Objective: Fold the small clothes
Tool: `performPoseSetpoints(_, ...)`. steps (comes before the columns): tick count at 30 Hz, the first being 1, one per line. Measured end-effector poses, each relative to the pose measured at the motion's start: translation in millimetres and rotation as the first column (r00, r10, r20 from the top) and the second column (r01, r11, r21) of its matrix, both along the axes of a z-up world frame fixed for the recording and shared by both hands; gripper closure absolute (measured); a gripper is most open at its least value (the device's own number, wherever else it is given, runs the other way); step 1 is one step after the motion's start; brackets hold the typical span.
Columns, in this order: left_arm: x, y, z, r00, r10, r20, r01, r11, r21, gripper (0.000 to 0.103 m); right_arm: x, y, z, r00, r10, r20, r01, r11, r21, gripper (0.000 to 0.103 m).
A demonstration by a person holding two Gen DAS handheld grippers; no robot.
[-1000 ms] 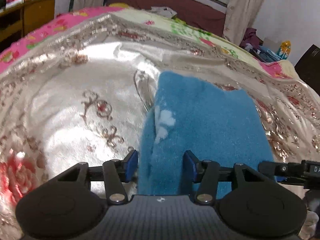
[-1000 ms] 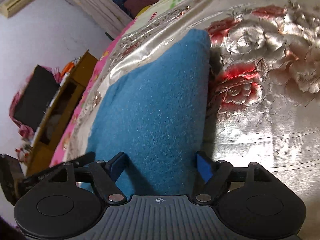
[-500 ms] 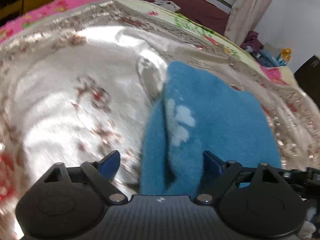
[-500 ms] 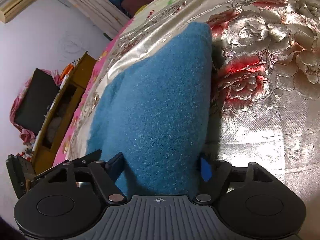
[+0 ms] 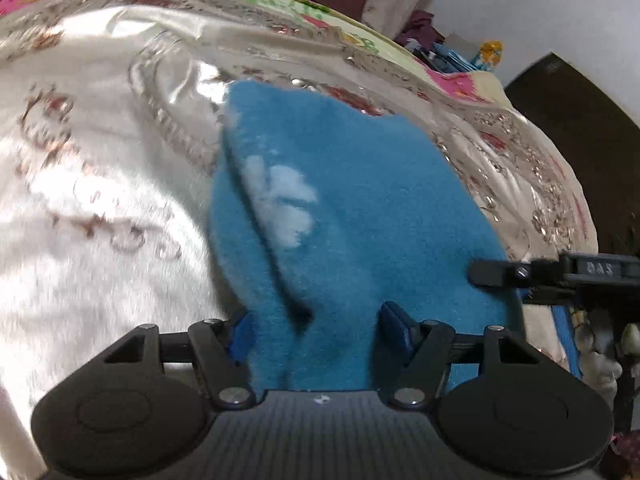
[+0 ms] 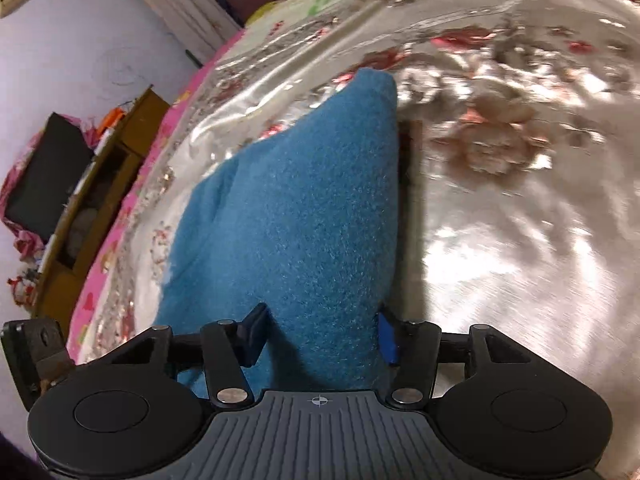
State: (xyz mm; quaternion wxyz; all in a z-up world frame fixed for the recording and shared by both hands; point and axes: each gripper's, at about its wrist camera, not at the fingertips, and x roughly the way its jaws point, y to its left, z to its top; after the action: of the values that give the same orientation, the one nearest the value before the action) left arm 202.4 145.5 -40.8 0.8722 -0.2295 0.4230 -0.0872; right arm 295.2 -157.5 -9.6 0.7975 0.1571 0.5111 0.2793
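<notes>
1. A blue fleece garment (image 5: 360, 208) lies on a shiny silver bedspread (image 5: 92, 208) with red flowers, filling the centre of both views.
2. The left gripper (image 5: 316, 326) sits at the lower middle of its frame; its jaws have just been closing, with the garment's near edge between them, though whether the pads press on the cloth cannot be told.
3. A white patch (image 5: 280, 200) shows on a raised fold of the garment, just left of centre.
4. The right gripper (image 6: 320, 336) has also just been closing around the garment's near end; whether it grips is unclear.
5. A wooden cabinet (image 6: 100, 200) stands at the left edge of the right view.
</notes>
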Motion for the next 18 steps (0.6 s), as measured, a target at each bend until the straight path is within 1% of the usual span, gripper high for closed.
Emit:
performPoseSetpoints(2, -4.5, 7.1, 6.3, 0.999, 0.034, 0.008, -0.034, 0.999, -0.003, 0.036, -9.3, -5.4, 9.8, 0.997, -0.013, 0.070, 0.016, 0.999, -0.037, 0.047)
performPoseSetpoints(3, -7.7, 10.5, 11.9, 0.998, 0.051, 0.021, -0.052, 0.999, 0.010, 0.036, -14.1, -8.2, 16.7, 0.993, -0.018, 0.116, 0.025, 0.998, -0.051, 0.047)
performPoseSetpoints(4, -9.0, 14.5, 20.4, 0.997, 0.067, 0.043, -0.069, 0.997, 0.041, 0.036, -18.1, -10.5, 22.2, 0.989, -0.025, 0.143, 0.033, 0.998, -0.051, 0.047)
performPoseSetpoints(6, -7.4, 19.5, 33.6, 0.993, 0.089, 0.073, -0.095, 0.991, 0.094, 0.037, -25.0, -11.0, 34.6, 0.984, -0.020, 0.175, 0.023, 1.000, -0.017, 0.047)
performPoseSetpoints(8, 0.3, 22.1, 44.8, 0.990, 0.095, 0.101, -0.105, 0.989, 0.101, 0.037, -34.2, -0.7, 46.0, 0.978, 0.015, 0.207, -0.018, 1.000, 0.015, 0.047)
performPoseSetpoints(10, 11.7, 18.5, 53.6, 0.989, 0.088, 0.116, -0.102, 0.987, 0.122, 0.037, -45.5, 16.2, 51.4, 0.971, 0.085, 0.223, -0.096, 0.995, 0.041, 0.047)
performPoseSetpoints(11, 17.9, 15.5, 55.2, 0.990, 0.085, 0.113, -0.101, 0.985, 0.139, 0.037, -54.3, 30.6, 51.2, 0.965, 0.138, 0.223, -0.150, 0.988, 0.037, 0.047)
performPoseSetpoints(13, 32.0, 11.1, 54.9, 0.992, 0.087, 0.091, -0.101, 0.981, 0.166, 0.037, -69.2, 56.4, 49.5, 0.948, 0.207, 0.243, -0.213, 0.977, 0.002, 0.047)
performPoseSetpoints(15, 50.5, 7.7, 49.5, 0.994, 0.095, 0.060, -0.105, 0.975, 0.194, 0.037, -88.6, 81.4, 44.1, 0.922, 0.278, 0.270, -0.274, 0.960, -0.053, 0.048)
performPoseSetpoints(18, 66.3, 5.9, 42.5, 0.994, 0.108, 0.030, -0.112, 0.963, 0.245, 0.037, -110.0, 111.4, 34.9, 0.887, 0.357, 0.292, -0.334, 0.934, -0.129, 0.048)
